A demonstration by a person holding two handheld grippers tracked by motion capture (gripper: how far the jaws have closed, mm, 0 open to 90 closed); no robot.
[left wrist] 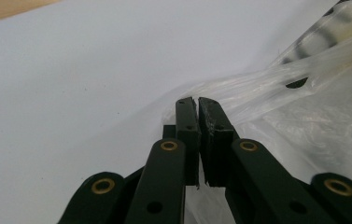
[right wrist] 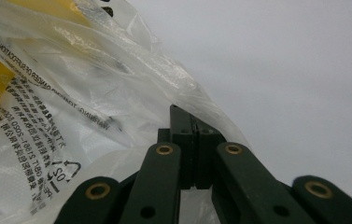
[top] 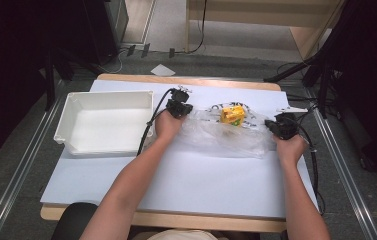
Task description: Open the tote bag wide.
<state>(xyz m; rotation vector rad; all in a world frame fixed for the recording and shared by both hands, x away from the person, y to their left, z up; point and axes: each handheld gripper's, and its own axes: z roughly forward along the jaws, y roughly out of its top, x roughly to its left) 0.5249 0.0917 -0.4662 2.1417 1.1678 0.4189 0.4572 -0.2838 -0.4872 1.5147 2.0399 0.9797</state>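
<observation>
High view: plastic bag (top: 226, 134) lies lengthwise across the table, both grippers' jaws clamped on its ends.

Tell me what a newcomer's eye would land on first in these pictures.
The crinkled clear plastic bag lies mid-table with a bright yellow object inside it. The left gripper and right gripper each pinch an edge of that bag, jaws shut on the film, one at either end. To the left sits an empty white plastic bin on the pale table surface.
</observation>
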